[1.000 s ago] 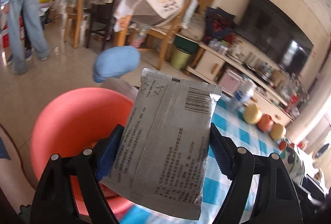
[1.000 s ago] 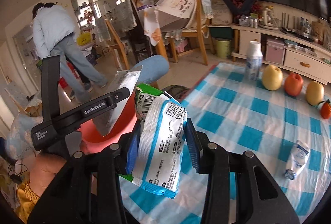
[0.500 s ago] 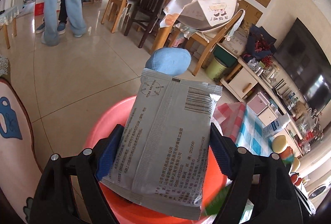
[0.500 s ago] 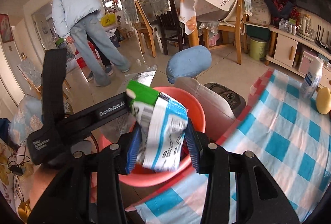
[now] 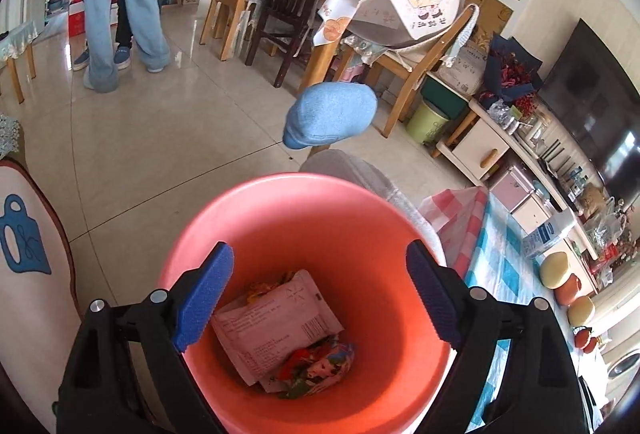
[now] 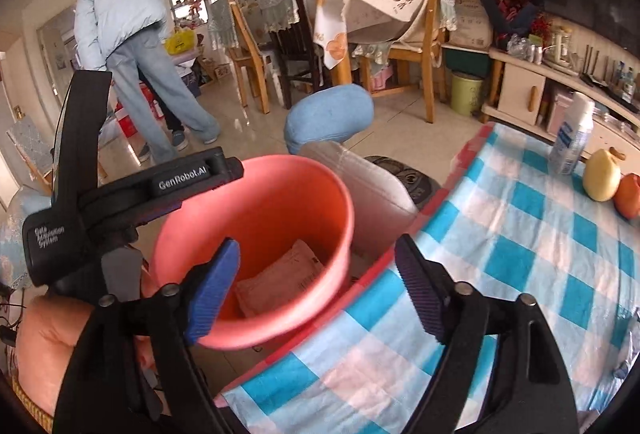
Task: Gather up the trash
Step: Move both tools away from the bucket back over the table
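We see the left gripper [image 5: 320, 294] with its blue-padded fingers [image 5: 204, 290] spread wide and holding nothing, pointing down over the mouth of the salmon-red bucket [image 5: 280, 205]. At the bottom of the bucket lies a pale wrapper [image 5: 276, 322] beside a colourful crumpled packet [image 5: 320, 366]. The right gripper [image 6: 316, 286] also has its fingers wide apart and empty, poised above the bucket's near rim [image 6: 256, 338] and the edge of the blue-checked tablecloth [image 6: 520, 266], touching neither.
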A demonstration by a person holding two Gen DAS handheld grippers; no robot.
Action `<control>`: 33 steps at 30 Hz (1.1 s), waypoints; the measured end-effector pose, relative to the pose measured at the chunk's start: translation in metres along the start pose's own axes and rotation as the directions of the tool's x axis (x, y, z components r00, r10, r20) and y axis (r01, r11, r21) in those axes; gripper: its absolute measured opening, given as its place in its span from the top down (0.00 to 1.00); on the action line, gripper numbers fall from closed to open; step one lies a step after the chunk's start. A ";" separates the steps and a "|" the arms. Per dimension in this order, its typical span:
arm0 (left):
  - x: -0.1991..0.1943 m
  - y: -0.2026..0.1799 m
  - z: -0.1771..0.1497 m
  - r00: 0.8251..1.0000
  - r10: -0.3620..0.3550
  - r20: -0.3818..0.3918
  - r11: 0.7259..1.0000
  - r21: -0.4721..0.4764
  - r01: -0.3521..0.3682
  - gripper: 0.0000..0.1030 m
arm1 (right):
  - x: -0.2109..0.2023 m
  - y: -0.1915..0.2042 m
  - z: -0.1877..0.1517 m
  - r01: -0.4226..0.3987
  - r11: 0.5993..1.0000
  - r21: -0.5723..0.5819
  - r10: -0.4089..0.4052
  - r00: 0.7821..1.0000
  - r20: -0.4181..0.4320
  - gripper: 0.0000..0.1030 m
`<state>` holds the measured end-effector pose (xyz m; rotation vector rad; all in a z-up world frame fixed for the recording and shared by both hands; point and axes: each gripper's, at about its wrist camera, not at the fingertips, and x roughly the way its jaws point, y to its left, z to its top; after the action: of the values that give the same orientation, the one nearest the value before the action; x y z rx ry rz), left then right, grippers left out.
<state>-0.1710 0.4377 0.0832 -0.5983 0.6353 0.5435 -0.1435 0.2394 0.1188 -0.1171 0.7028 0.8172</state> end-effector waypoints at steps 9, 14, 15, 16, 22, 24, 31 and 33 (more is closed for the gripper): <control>-0.005 -0.026 -0.009 0.997 -0.075 0.000 0.994 0.080 0.075 0.14 | -0.033 -0.035 -0.028 0.051 0.995 0.083 -0.050 0.999 -0.013 0.16; -0.007 -0.048 -0.019 0.991 -0.131 -0.012 0.981 0.143 0.131 0.13 | -0.051 -0.049 -0.047 0.047 0.992 0.119 -0.045 0.999 -0.020 0.13; -0.008 -0.053 -0.022 0.991 -0.135 -0.011 0.978 0.161 0.135 0.13 | -0.056 -0.052 -0.051 0.050 0.991 0.121 -0.048 0.999 -0.021 0.13; -0.009 -0.058 -0.024 0.991 -0.135 -0.009 0.975 0.178 0.135 0.13 | -0.060 -0.054 -0.054 0.052 0.991 0.123 -0.049 0.999 -0.022 0.13; -0.012 -0.088 -0.043 0.988 -0.153 -0.027 0.950 0.271 0.154 0.11 | -0.080 -0.068 -0.074 0.059 0.989 0.133 -0.056 0.998 -0.030 0.13; -0.013 -0.096 -0.048 0.986 -0.164 -0.035 0.940 0.296 0.167 0.11 | -0.088 -0.073 -0.080 0.060 0.989 0.138 -0.057 0.998 -0.026 0.13; -0.017 -0.118 -0.067 0.963 -0.253 -0.096 0.918 0.291 0.271 0.11 | -0.119 -0.089 -0.089 0.089 0.986 0.142 -0.091 0.996 0.013 0.11; -0.017 -0.123 -0.071 0.958 -0.267 -0.108 0.915 0.284 0.287 0.11 | -0.127 -0.093 -0.091 0.095 0.985 0.143 -0.099 0.995 0.022 0.10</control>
<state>-0.1328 0.3000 0.0899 -0.4128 0.6675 0.1550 -0.1863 0.0625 0.1115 -0.0115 0.7202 0.6721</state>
